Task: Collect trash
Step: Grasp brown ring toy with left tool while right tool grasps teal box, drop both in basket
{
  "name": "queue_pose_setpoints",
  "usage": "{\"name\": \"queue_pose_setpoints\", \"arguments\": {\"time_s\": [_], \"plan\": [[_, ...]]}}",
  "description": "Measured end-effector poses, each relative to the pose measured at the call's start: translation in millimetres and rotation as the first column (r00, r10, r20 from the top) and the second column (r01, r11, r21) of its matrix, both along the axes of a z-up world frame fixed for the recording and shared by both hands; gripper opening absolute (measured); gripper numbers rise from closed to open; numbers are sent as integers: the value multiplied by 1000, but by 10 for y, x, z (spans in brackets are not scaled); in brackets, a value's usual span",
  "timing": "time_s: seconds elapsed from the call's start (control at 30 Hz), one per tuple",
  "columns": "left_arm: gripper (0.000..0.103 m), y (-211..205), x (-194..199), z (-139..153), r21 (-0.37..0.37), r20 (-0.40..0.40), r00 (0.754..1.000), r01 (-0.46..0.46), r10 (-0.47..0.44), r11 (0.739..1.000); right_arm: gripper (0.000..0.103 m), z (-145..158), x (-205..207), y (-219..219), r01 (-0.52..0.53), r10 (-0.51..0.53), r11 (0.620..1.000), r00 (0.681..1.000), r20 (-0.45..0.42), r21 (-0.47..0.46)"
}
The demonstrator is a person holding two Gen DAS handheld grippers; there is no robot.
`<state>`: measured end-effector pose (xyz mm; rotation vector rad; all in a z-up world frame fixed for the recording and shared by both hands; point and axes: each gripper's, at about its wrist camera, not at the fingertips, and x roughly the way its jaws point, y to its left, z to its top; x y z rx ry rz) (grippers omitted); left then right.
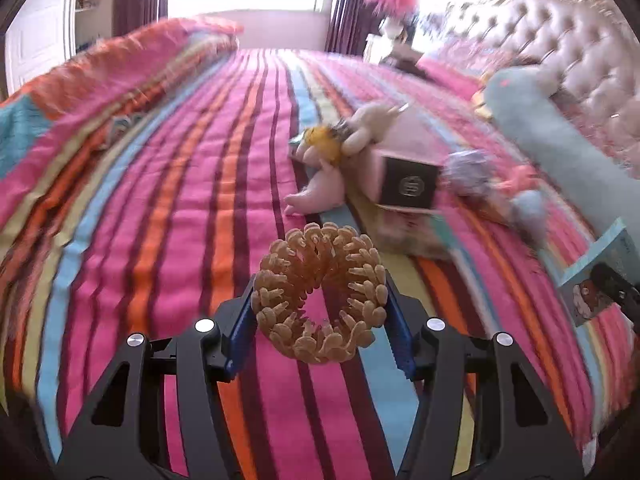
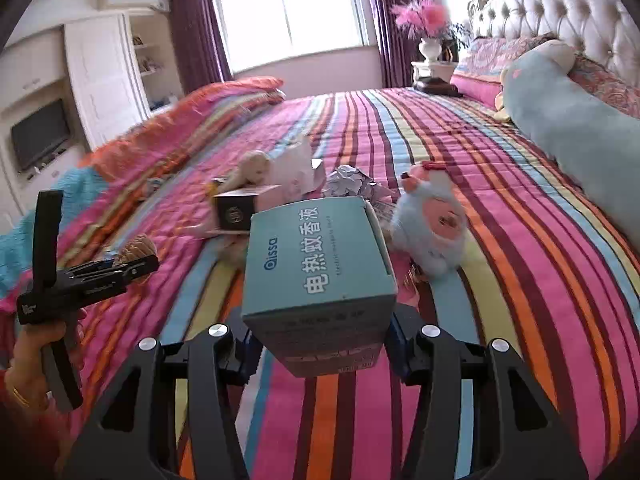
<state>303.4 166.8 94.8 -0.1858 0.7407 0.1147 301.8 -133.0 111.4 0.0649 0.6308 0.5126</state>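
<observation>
My left gripper [image 1: 320, 312] is shut on a tan ring-shaped spiky object [image 1: 322, 294], held above the striped bedspread [image 1: 160, 200]. The left gripper also shows at the left of the right wrist view [image 2: 134, 264]. My right gripper [image 2: 320, 340] is shut on a teal cardboard box [image 2: 320, 260] with Chinese print, lifted over the bed. The box also shows at the right edge of the left wrist view [image 1: 596, 276]. A pink box with a black end [image 1: 404, 184] [image 2: 240, 208] and a crumpled paper ball [image 2: 352, 184] lie on the bed.
Plush toys lie mid-bed: a cream one [image 1: 360, 128], a pale blue and pink one [image 2: 432, 220]. A long blue bolster [image 2: 568, 128] lies by the tufted headboard [image 2: 560, 4]. A folded quilt [image 2: 180, 128] lies at the left. A nightstand with a flower vase [image 2: 430, 48] stands beyond.
</observation>
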Motion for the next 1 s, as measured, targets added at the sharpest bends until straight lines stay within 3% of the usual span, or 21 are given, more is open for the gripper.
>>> {"name": "queue_pose_setpoints", "arguments": {"time_s": [0.1, 0.23, 0.4, 0.5, 0.6, 0.7, 0.8, 0.87, 1.0], "plan": [[56, -134, -728, 103, -21, 70, 997, 33, -31, 999, 48, 15, -518, -258, -46, 46, 998, 999, 10, 38], [56, -432, -1743, -28, -46, 97, 992, 83, -78, 996, 48, -170, -1309, -535, -104, 105, 992, 994, -13, 73], [56, -941, -2797, -431, -119, 50, 988, 153, -148, 981, 48, -526, -2148, -616, -182, 193, 978, 974, -116, 98], [56, -1281, -3131, -702, -92, -29, 980, 195, -198, 977, 48, -816, -2561, -553, -228, 235, 972, 949, -210, 56], [56, -1680, -3343, -1154, -68, -158, 941, 291, -298, 954, 48, -1271, -2680, -500, -219, 215, 975, 914, -344, 29], [56, -1881, -3372, -1480, -47, -244, 913, 326, -327, 944, 48, -1702, -2681, -459, -200, 169, 980, 871, -461, -19], [56, -1990, -3308, -1759, -96, -332, 872, 349, -360, 932, 48, -2012, -2642, -425, -202, 154, 979, 801, -579, -20], [56, -2020, -3244, -1893, -128, -379, 846, 353, -375, 927, 48, -2056, -2610, -394, -204, 138, 978, 792, -595, -45], [56, -1981, -3158, -2026, -148, -417, 835, 327, -359, 933, 48, -2068, -2594, -288, -232, 147, 970, 792, -593, -69]]}}
